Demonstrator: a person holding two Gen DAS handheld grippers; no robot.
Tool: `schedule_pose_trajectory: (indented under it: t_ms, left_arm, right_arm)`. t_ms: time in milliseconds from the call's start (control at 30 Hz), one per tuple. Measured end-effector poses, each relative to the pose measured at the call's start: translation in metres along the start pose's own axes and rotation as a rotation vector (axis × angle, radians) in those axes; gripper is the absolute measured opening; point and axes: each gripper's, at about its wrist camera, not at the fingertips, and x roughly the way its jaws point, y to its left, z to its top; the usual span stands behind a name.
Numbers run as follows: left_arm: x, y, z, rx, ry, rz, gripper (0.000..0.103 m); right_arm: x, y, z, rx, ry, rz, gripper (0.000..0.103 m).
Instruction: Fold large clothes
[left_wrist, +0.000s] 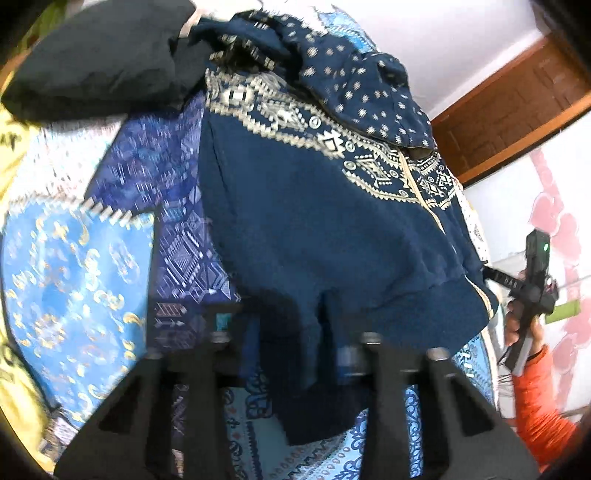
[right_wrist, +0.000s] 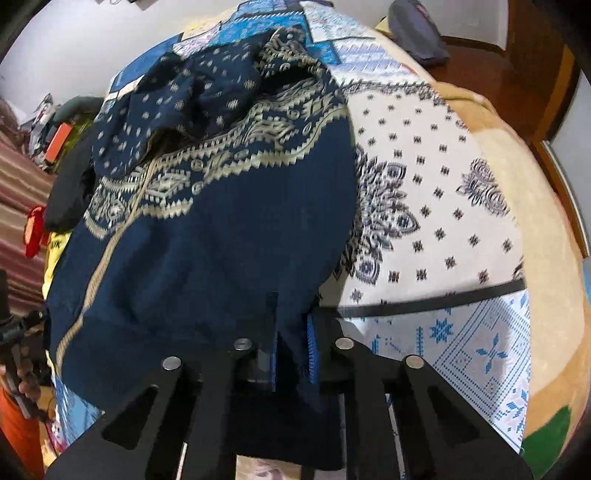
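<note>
Both claws are clamped on the hem of the navy patterned hoodie: left claw (left_wrist: 291, 332) and right claw (right_wrist: 291, 343) pinch its bottom corners. Hoodie (right_wrist: 221, 229) lies spread on the bed (right_wrist: 443, 192), hood toward the far edge.

I see one big navy hoodie (left_wrist: 295, 221) spread front-up across the patterned bedspread. A cream geometric band runs over its chest, and a cream-edged zip goes down the middle, done up. Its hood, dotted with small cream motifs, lies crumpled at the far end. The plain ribbed hem sits nearest me, lifted and bunched at both near corners. From the right side the hoodie (right_wrist: 229, 236) looks mostly flat.
</note>
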Motion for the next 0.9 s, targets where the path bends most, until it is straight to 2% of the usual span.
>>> schedule_pose_trajectory:
  t_ms: [67,167,267,400,500,600,700,800,900]
  left_arm:
    - [-0.009,-0.007,0.003,0.056,-0.025,0.016,0.012]
    - [-0.027,-0.012,0.019,0.082,-0.077,0.004,0.009]
    - [-0.046,-0.015,0.039,0.082,-0.133,-0.019,0.009]
    - [-0.072,-0.017,0.081,0.035,-0.228,-0.101,0.008]
    - [-0.085,-0.02,0.116,0.03,-0.288,-0.095,0.008]
    - [-0.094,-0.016,0.159,0.014,-0.332,-0.088,0.008]
    - [-0.092,-0.008,0.205,-0.004,-0.359,-0.039,0.008]
    - [-0.074,0.005,0.246,-0.033,-0.355,-0.003,0.008]
    - [-0.038,0.021,0.284,-0.065,-0.335,0.066,0.008]
  right_arm:
    - [-0.014,0.007,0.008,-0.01,-0.061,0.015,0.007]
    - [-0.035,0.015,0.024,-0.033,-0.13,0.048,0.007]
    - [-0.057,0.032,0.045,-0.097,-0.197,0.03,0.006]
    - [-0.08,0.052,0.082,-0.168,-0.294,0.004,0.006]
    - [-0.087,0.063,0.118,-0.188,-0.347,-0.007,0.006]
    - [-0.084,0.072,0.155,-0.198,-0.371,-0.036,0.006]
    - [-0.069,0.08,0.201,-0.196,-0.376,-0.097,0.006]
    - [-0.043,0.081,0.234,-0.173,-0.364,-0.138,0.006]
    - [-0.014,0.075,0.257,-0.141,-0.34,-0.165,0.006]
